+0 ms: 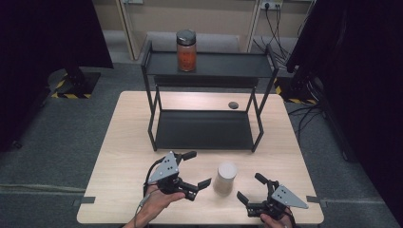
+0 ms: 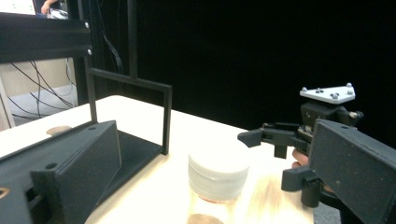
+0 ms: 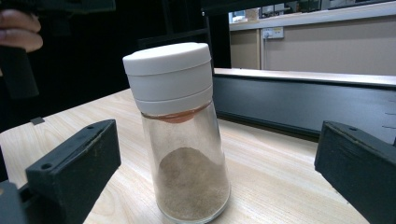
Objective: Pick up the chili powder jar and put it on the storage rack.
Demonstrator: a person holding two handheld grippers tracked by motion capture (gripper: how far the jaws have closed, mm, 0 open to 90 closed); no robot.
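Flanking the spice shaker (image 1: 225, 177), you have both tools spread wide and holding nothing. That glass shaker with its white cap stands upright on the surface (image 1: 123, 142), at about six o'clock from the black shelf rack (image 1: 204, 130). Your left tool (image 1: 196, 169) sits at its nine o'clock, your right tool (image 1: 252, 187) near its four o'clock, neither touching it. Judging by this, the work is at its start: the grasp is not yet made. A lidded jar (image 1: 186, 50) already stands on the rack's top shelf, at twelve o'clock.
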